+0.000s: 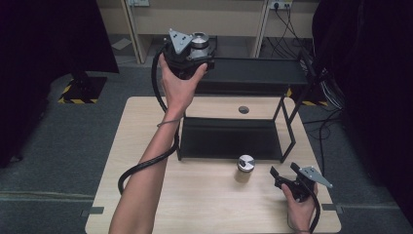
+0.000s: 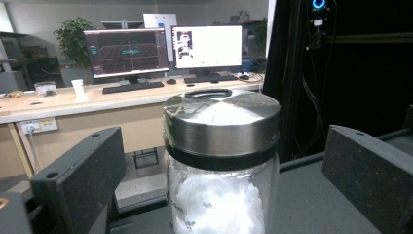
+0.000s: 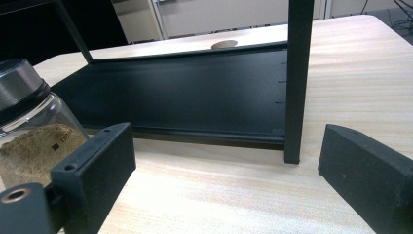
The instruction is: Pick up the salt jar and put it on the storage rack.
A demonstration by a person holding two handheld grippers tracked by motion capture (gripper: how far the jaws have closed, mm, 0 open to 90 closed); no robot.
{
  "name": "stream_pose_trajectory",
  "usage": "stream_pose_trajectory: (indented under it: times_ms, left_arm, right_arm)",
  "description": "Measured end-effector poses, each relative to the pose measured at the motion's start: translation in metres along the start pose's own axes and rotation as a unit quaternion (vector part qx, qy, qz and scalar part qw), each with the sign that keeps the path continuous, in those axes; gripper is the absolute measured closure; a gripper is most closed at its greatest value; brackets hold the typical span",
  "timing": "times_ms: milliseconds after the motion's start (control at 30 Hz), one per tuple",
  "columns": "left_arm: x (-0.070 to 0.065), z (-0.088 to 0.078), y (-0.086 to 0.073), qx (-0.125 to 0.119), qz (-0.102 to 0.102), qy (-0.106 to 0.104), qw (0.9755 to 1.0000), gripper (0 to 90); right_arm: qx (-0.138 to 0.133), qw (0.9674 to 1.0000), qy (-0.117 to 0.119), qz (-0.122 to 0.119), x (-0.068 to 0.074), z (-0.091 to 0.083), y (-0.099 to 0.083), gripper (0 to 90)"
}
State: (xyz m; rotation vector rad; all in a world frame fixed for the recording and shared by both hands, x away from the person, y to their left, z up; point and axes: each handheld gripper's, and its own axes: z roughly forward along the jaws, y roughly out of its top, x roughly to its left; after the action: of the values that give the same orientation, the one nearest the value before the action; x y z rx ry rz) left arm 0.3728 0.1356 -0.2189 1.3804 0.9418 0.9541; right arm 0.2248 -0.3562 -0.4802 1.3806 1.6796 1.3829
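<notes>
Step in hand, by the look of it: setting the jar of white powder on the rack's top shelf, near that shelf's left end. Left gripper spread wide around the jar, jaws well clear of the glass on both sides, nothing pinched. Jar upright, long axis vertical, steel lid pointing up. Next, probably: drawing the left gripper straight back without clipping the jar. Right gripper also spread and empty, low on the table just right of the rack's front, near the brown-filled jar, also upright.
</notes>
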Motion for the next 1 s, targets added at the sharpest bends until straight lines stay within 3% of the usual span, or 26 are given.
stream_pose_trajectory:
  times_ms: [400, 667, 1000]
  left_arm:
    - [-0.003, -0.019, -0.01, -0.018, 0.023, 0.002, 0.9996, 0.2]
    - [-0.003, -0.044, -0.025, -0.047, 0.037, -0.014, 0.9981, 0.2]
    - [-0.003, -0.065, -0.041, -0.058, 0.04, -0.03, 0.9971, 0.2]
  right_arm:
    - [0.001, 1.0, 0.0, 0.0, 0.0, 0.0, 0.0, 6.7]
    - [0.001, 1.0, -0.003, -0.001, 0.001, 0.0, 0.0, 6.7]
    - [0.0, 1.0, -0.004, -0.004, 0.002, 0.0, 0.0, 6.7]
